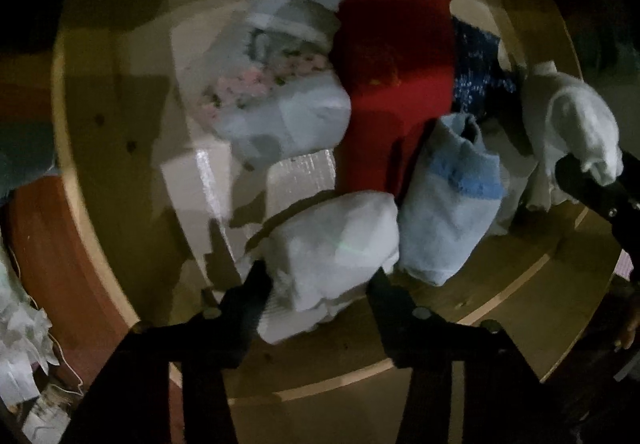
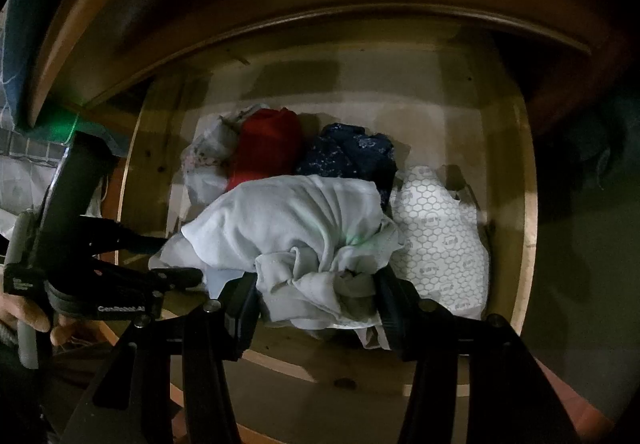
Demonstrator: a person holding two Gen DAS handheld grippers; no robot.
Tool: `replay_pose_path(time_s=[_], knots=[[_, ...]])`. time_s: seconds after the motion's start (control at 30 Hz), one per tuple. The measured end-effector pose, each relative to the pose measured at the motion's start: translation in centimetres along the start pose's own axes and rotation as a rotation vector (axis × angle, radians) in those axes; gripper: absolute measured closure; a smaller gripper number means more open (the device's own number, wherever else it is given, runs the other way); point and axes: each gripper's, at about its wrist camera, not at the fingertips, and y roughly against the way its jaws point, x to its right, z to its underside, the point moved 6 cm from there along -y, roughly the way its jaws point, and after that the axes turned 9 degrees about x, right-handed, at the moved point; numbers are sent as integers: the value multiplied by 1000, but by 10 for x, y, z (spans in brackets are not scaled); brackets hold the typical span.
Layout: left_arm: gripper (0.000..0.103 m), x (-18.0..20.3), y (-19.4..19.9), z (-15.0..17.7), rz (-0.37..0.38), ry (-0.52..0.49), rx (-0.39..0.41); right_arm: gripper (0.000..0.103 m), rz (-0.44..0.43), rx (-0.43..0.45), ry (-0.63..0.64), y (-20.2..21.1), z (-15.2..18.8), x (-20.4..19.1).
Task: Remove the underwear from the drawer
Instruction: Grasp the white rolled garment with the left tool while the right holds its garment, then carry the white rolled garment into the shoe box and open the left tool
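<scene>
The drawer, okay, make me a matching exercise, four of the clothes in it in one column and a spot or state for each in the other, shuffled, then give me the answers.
Things:
1. red garment
2. dark blue patterned garment
3. honeycomb-print white item
4. pale bunched garment

Places or states:
A. pinched between the right gripper fingers
B. at the drawer right side
C. back row, beside a floral-print bundle
D. back row, between the red one and the honeycomb one

Pairs: 1-C, 2-D, 3-B, 4-A
</scene>
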Motion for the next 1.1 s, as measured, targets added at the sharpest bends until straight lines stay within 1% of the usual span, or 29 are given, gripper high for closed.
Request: replay_pose_path(time_s=[0.17, 0.33, 0.37, 0.47, 0.5, 0.57, 0.63, 0.73, 0.8, 0.87, 1.0, 1.1], knots=[[58, -5, 12, 10, -21, 52, 55, 54, 14, 5, 5, 1, 1, 0], [58, -4, 32, 16, 0, 108, 126, 54, 39, 5, 30, -2, 2, -2], [58, 3, 34, 13, -1, 123, 150, 54, 46, 5, 39, -2, 3, -3], [58, 7, 52, 15, 0, 117, 209, 54, 67, 6, 66, -4, 4, -4], [58, 9, 57, 17, -10, 111, 224, 54, 74, 5, 73, -5, 4, -5], [58, 12, 68, 20, -24, 103, 252, 54, 84, 4, 87, -6, 5, -5], [58, 18, 70, 28, -30, 93, 271, 54, 89, 6, 96, -6, 5, -6], [58, 20, 91, 30, -22, 75, 314, 54, 91, 8, 99, -6, 6, -5], [58, 17, 111, 37, -16, 61, 348, 54, 89, 9, 101, -5, 6, -6], [58, 26, 124, 40, -8, 50, 383, 54, 93, 10, 106, -6, 6, -5], [58, 37, 170, 48, 32, 30, 461, 54, 99, 12, 118, -3, 8, -5], [58, 50, 208, 47, 38, 2, 536, 54, 106, 14, 125, -3, 9, -6]])
